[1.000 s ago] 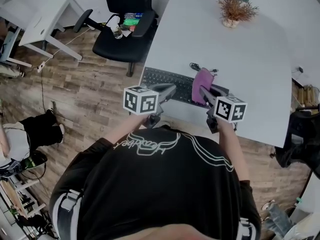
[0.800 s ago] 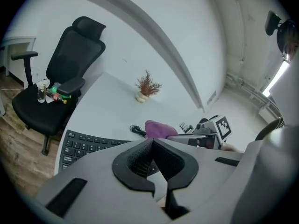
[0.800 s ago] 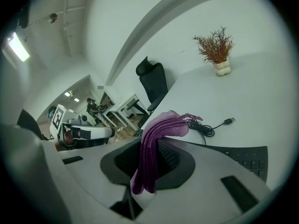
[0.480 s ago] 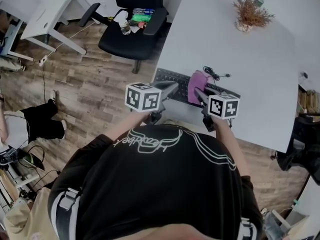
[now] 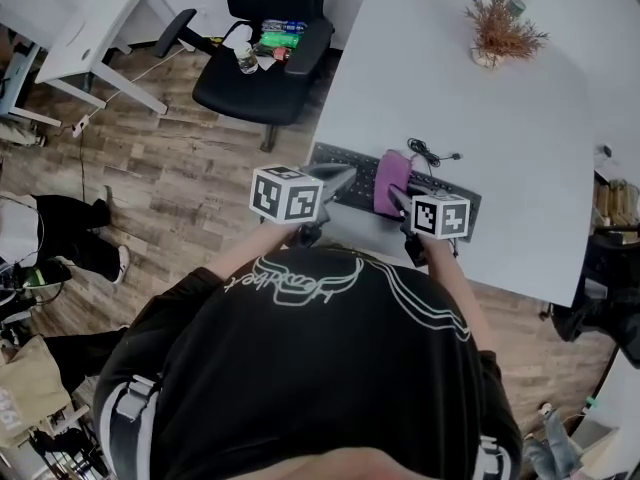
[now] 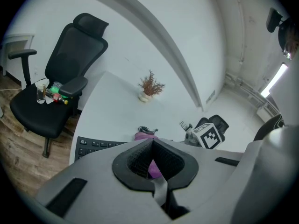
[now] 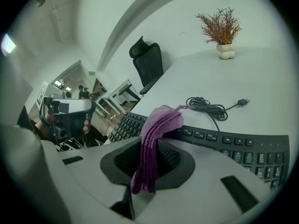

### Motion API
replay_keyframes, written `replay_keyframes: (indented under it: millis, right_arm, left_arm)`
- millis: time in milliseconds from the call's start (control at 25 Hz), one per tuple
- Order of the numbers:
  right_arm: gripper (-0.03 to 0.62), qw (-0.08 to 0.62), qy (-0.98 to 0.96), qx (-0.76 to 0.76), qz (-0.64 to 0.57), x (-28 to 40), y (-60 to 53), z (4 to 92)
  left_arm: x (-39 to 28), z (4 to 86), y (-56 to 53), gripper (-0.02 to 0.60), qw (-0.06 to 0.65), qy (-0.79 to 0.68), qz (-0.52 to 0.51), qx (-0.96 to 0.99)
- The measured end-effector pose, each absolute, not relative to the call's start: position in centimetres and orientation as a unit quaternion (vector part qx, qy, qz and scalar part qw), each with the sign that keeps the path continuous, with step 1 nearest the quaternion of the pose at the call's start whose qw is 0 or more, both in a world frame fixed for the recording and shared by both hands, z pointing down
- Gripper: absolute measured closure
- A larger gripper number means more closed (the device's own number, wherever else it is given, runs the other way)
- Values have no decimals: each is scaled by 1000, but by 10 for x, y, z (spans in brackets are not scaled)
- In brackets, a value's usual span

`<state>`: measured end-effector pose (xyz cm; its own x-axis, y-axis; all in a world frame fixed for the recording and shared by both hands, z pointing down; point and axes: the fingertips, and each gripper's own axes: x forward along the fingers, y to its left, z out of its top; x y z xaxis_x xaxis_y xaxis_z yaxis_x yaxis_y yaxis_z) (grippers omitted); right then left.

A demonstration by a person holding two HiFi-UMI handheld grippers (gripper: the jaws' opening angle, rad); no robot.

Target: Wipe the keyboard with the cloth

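The right hand-held gripper (image 7: pixel 148 169) pinches a folded purple knitted cloth (image 7: pixel 156 129) between its jaws. The cloth's free end drapes forward onto the black curved keyboard (image 7: pixel 224 141), which lies along the near edge of the white surface (image 5: pixel 520 148). Gripping the cloth by one end likely leaves the loose part free to drag across the keys near the keyboard's middle. The left hand-held gripper (image 6: pixel 153 162) is pressed together with nothing in it, over the keyboard's left end, perhaps ready to steady it. At the far side a small pale pot (image 5: pixel 486 56) holds a dried reddish plant (image 5: pixel 500 23). A coiled black cable (image 7: pixel 205 107) lies just beyond the keyboard.
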<state>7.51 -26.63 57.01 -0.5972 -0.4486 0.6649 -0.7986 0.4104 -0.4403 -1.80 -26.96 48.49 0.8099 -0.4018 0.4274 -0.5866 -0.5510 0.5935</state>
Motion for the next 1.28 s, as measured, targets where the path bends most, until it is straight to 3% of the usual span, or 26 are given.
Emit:
replay_keyframes:
  millis: [520,1280]
  right_arm:
    - [545,245,-773,431,396,120,-247,584]
    - [545,246,-698,532,411,243,-213,587]
  left_arm:
    - [3,489,-272,577,380,-251,132,880]
    - [26,495,-274,577,382,-205,150,889]
